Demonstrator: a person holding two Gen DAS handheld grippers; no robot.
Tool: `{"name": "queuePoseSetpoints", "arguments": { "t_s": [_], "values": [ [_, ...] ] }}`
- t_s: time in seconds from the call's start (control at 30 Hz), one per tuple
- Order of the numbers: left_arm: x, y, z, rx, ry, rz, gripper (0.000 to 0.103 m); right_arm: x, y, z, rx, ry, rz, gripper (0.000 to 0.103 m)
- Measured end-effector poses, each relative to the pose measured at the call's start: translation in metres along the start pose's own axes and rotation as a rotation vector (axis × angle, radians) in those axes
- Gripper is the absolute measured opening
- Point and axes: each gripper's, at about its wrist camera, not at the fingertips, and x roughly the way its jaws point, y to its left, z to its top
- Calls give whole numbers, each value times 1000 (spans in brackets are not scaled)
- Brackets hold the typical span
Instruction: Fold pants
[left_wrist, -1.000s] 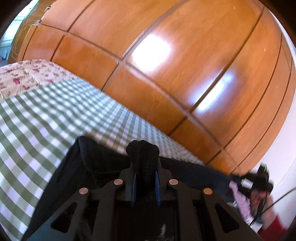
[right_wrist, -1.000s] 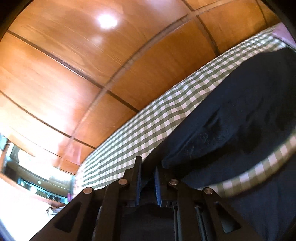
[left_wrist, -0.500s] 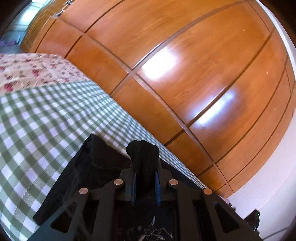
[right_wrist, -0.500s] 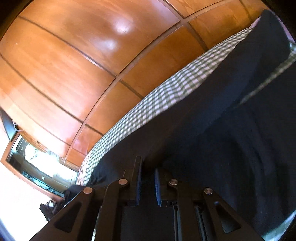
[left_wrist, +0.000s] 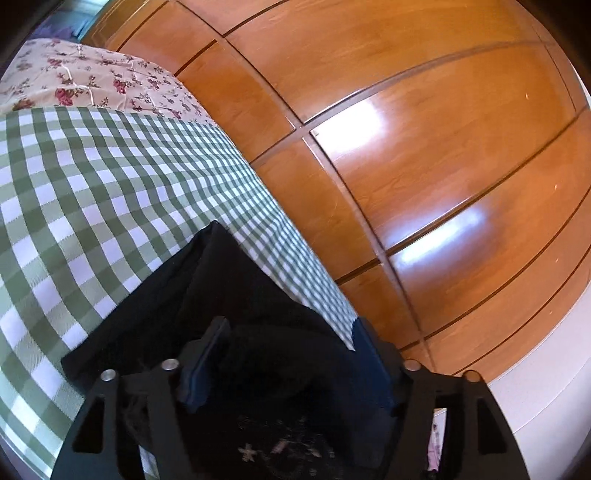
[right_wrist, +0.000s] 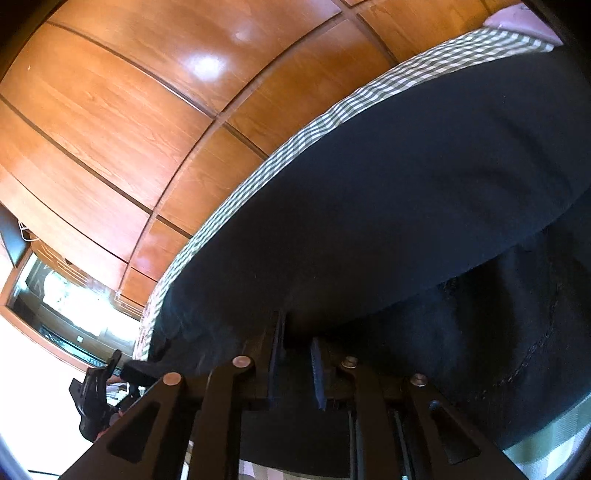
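The dark pants (left_wrist: 229, 280) lie on a green-and-white checked cloth (left_wrist: 92, 203) on the bed. My left gripper (left_wrist: 291, 325) is just above them. Its jaws are opening and stand wide, and a mound of the dark cloth rests loose between the fingers (left_wrist: 207, 350), with no pad pressing it. In the right wrist view the pants (right_wrist: 406, 184) fill most of the frame as a broad folded layer over the checked cloth (right_wrist: 258, 173). My right gripper (right_wrist: 298, 332) sits at the fold's near edge. Its jaws are beginning to open, with dark cloth still pinched in the narrow gap.
A glossy wooden wardrobe (left_wrist: 424, 147) runs close along the far side of the bed, also the wardrobe (right_wrist: 129, 110) in the right wrist view. A floral sheet (left_wrist: 92, 77) covers the bed beyond the checked cloth. A black device (right_wrist: 96, 398) lies low at the left past the bed's end.
My left jaws went from shut on a bunch of the pants to wide apart, and the view rolled. My right gripper sank toward the bed with the pants' edge, laying the fold flatter.
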Motion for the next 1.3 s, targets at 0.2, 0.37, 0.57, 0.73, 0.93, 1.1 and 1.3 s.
{"name": "queuePoseSetpoints", "arguments": {
  "t_s": [0.2, 0.37, 0.57, 0.73, 0.93, 1.1, 1.3],
  "values": [
    [4, -1, -6, -80, 65, -22, 77, -7, -12, 4, 77, -32, 23, 25],
    [15, -8, -9, -76, 140, 37, 75, -11, -21, 13, 95, -52, 7, 27],
    [-11, -52, -7, 109, 48, 161, 71, -19, -26, 12, 118, -41, -8, 27],
    [-15, -81, -29, 165, 122, 50, 71, -13, -20, 13, 107, -33, -18, 27],
    [22, -48, -43, -52, 234, 170, 71, -3, -14, 12, 111, -33, -20, 27],
    [33, -30, -34, -134, 192, 227, 71, -13, -22, 14, 124, -40, -13, 27],
    [34, -6, -22, -224, 132, 256, 17, -23, -40, 24, 201, -98, -41, 27]
  ]
}}
